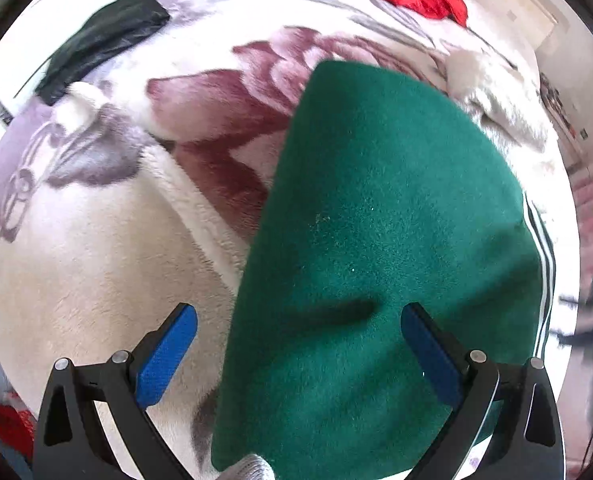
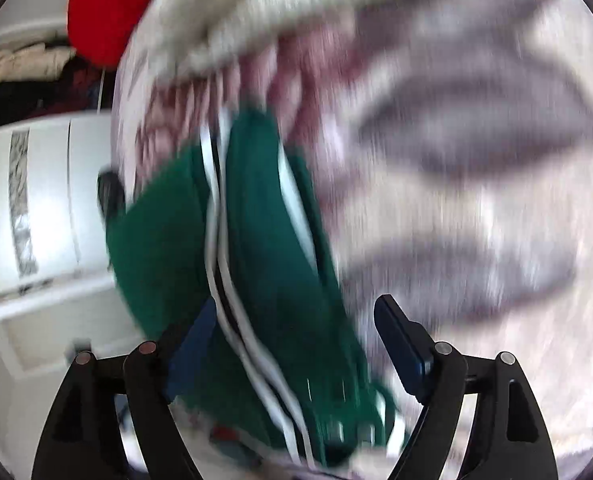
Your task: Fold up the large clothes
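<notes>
1. The left gripper (image 1: 298, 332) hangs over the green garment (image 1: 376, 240) with its blue pads (image 1: 168, 356) spread wide, clamping nothing.
2. The green garment lies folded on the floral blanket (image 1: 96, 240), white stripes along one edge.
3. The right gripper (image 2: 292, 336) also stands wide apart; the garment's striped edge runs between its fingers, unpinched, in a blurred view.

Green garment (image 2: 264, 216) between spread right tongs (image 2: 292, 324)

Bright daylight; right view motion-blurred, left view sharp, fisheye edges dark
</notes>
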Motion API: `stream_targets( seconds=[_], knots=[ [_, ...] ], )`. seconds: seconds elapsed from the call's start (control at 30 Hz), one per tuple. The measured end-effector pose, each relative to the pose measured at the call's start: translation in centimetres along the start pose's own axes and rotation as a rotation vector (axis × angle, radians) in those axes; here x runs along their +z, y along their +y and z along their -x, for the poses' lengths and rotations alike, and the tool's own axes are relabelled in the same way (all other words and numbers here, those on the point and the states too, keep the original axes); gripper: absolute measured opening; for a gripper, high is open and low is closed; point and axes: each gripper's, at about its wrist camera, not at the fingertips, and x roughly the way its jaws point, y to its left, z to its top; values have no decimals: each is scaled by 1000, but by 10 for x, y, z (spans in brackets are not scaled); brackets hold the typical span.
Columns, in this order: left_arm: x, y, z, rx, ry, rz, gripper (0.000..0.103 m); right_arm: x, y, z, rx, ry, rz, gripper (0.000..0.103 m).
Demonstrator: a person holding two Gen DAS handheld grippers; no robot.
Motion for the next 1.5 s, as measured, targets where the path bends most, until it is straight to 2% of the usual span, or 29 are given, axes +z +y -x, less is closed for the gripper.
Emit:
stream_targets(
  seconds=[0.07,0.13,0.17,0.2,0.27,0.33,0.37,0.4,0.43,0.47,0.5,0.53,0.6,0.7,0.73,0.83,0.9,0.97,1.03,1.07,1.1,1.13,1.17,1.23,1.3,1.33,1.4,1.47,1.5],
  knots=[
    [-5,0,4,19,-10,3,103,-27,-15,-22,19,81,-16,83],
    [-11,-3,3,28,-11,2,103,-44,-19,-45,16,89,8,82],
    [-15,-3,1,35,-5,2,103,-49,-17,-53,11,89,20,68],
    [-16,-4,-2,36,-1,2,103,-55,-13,-57,-18,64,39,45],
    [-23,-3,-3,37,4,4,103,-68,-20,-46,18,17,-38,21],
    [-30,-1,-2,42,9,5,103,-80,-40,-30,203,-1,-205,17],
    [-34,1,-1,44,11,12,103,-83,-46,-25,237,-6,-234,14],
    [-36,2,-2,48,16,18,103,-85,-53,-23,211,-9,-226,7],
    [-38,4,-3,52,24,24,103,-85,-57,-24,112,-9,-187,7],
    [-41,6,-3,50,33,37,103,-85,-64,-32,14,7,-155,7],
    [-42,7,-3,52,36,46,103,-84,-66,-40,22,21,-156,7],
    [-42,8,-1,56,37,53,103,-81,-68,-43,49,32,-163,18],
    [-45,11,3,67,33,65,103,-78,-68,-33,65,37,-158,56],
    [-48,16,5,64,39,93,103,-89,-80,-5,91,-23,-233,66],
    [-49,16,5,64,42,103,103,-95,-88,-4,108,-11,-276,76],
    [-53,18,5,56,50,129,103,-121,-106,-37,246,60,-433,78],
    [-55,15,4,60,54,127,103,-127,-109,-64,302,79,-465,78],
    [-55,12,2,67,55,115,103,-123,-104,-80,330,32,-451,78],
    [-54,10,3,63,52,104,103,-117,-88,-81,293,-105,-394,75],
    [-52,8,3,59,50,96,103,-117,-80,-75,295,-172,-359,48],
    [-52,8,4,59,47,91,103,-118,-74,-68,308,-220,-327,34],
    [-51,7,6,59,44,85,103,-119,-65,-58,291,-256,-279,33],
    [-51,7,7,61,41,76,103,-120,-53,-49,220,-290,-190,32],
    [-51,8,10,64,38,74,103,-118,-57,-50,139,-273,-153,32],
    [-49,11,12,61,40,81,103,-113,-82,-74,157,-168,-249,39],
    [-47,12,14,53,41,87,103,-112,-86,-82,168,-121,-273,52],
    [-40,19,21,37,29,106,103,-102,-80,-80,164,-49,-240,67],
    [-30,28,26,15,12,122,103,-93,-73,-61,95,-36,-175,87],
    [-25,32,26,3,7,127,103,-99,-74,-51,99,-54,-145,95]
  ],
)
